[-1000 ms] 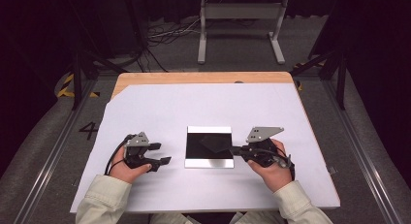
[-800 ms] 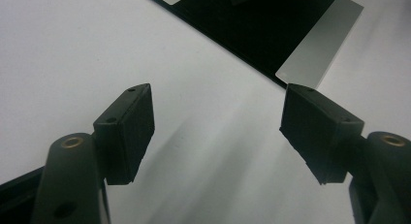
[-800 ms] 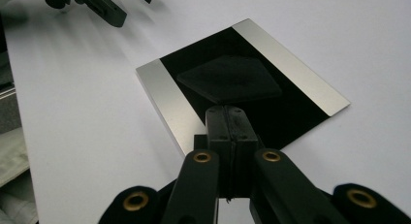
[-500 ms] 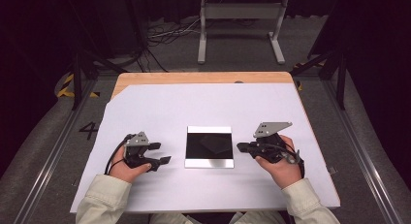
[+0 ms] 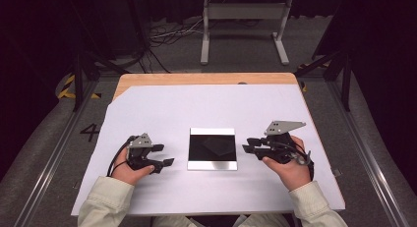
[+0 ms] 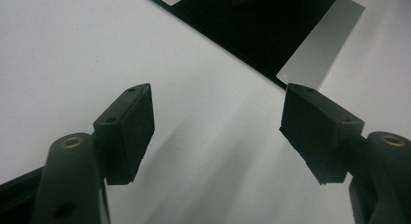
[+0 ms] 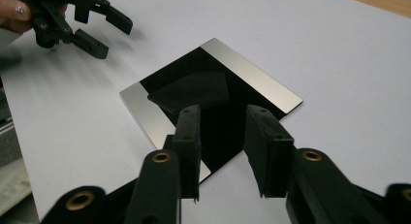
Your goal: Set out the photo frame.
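A square black glossy plate (image 5: 212,165) with silver strips at two ends lies flat on the white sheet, mid-table. A thin dark square piece (image 5: 216,144) rests on it, also seen on the plate (image 7: 252,73) as a dull patch (image 7: 191,90). My right gripper (image 5: 246,145) hovers just right of the plate. Its jaws (image 7: 222,136) have just been opening and stand apart with nothing between them. My left gripper (image 5: 165,155) rests left of the plate, wide open and empty (image 6: 218,127), with the plate's corner (image 6: 320,44) ahead of it.
The white sheet (image 5: 206,104) covers most of the wooden table (image 5: 196,78). A grey metal stand (image 5: 243,13) and cables sit on the floor beyond the far edge. Floor rails run along both sides of the table.
My right gripper has drawn back to the right, off the plate's edge, and its jaws went from shut to apart. The left gripper has stayed put.
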Action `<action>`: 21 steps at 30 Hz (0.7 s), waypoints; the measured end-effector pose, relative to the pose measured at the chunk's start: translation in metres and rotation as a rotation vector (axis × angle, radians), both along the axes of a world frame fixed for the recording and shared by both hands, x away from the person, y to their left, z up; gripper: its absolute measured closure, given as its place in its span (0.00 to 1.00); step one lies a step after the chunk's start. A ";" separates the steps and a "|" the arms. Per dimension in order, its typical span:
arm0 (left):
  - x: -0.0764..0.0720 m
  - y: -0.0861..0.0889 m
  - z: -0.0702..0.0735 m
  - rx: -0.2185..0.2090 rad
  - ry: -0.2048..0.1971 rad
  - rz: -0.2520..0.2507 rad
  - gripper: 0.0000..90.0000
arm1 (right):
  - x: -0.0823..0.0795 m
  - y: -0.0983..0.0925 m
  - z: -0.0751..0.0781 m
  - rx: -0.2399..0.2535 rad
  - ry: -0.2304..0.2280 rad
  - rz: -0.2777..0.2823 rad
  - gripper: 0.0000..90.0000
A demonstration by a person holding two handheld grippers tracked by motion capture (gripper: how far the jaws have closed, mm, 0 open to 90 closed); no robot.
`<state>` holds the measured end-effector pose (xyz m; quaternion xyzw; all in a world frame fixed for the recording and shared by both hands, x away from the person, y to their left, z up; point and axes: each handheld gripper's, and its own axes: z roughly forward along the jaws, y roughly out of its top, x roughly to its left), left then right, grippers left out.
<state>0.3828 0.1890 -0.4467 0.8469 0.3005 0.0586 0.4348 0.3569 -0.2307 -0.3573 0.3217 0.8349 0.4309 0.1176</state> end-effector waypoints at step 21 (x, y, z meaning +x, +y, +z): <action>-0.001 0.001 -0.002 0.006 0.002 0.012 0.32 | 0.018 -0.007 0.006 0.067 0.168 -0.095 0.60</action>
